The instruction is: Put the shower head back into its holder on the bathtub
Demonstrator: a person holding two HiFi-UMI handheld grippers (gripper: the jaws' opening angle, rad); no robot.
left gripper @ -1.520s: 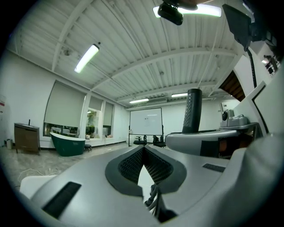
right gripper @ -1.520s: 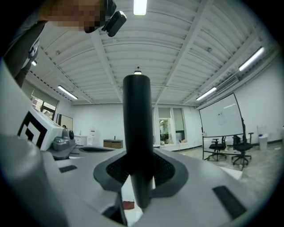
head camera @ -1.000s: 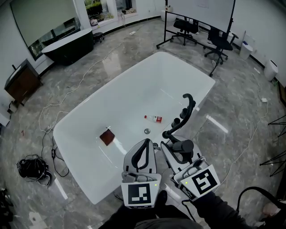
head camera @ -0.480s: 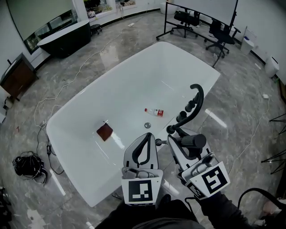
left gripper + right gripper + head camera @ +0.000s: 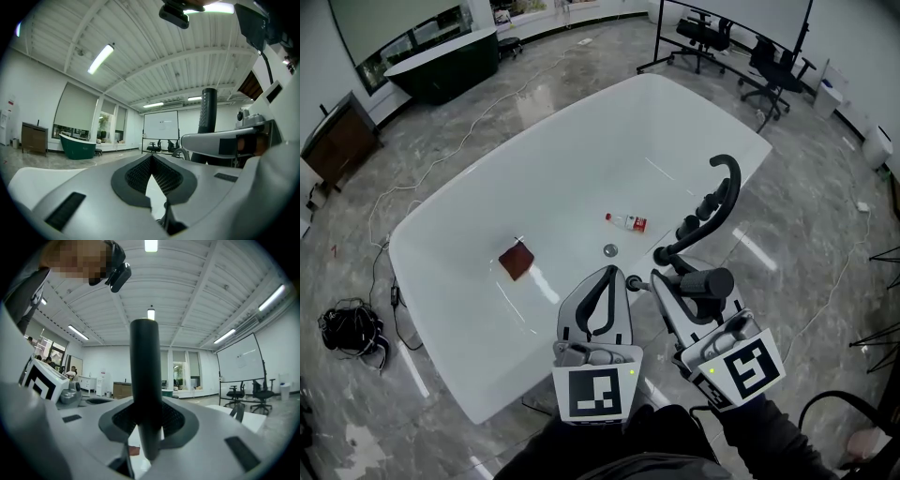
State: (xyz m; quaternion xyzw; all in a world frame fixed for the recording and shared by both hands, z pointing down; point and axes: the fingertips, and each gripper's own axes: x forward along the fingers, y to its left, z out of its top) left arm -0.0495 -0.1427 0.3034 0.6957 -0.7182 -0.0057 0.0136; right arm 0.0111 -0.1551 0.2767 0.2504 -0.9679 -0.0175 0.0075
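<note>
Head view, right tongs [image 5: 675, 292] clamp shower head [image 5: 708, 281], left tongs [image 5: 602, 276] closed, bottle [image 5: 626, 222] in bathtub [image 5: 581, 159]

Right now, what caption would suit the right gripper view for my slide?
Right gripper shut on the black shower head, with ceiling lights behind it.

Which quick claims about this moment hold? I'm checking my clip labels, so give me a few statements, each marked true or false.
The right gripper is shut on the shower head. True.
The left gripper holds the bottle. False: its jaws are together on nothing, and the bottle lies in the bathtub.
A brown square lies on the bathtub floor. True.
The black faucet stands on the person's left. False: it stands on the rim by the right gripper.
</note>
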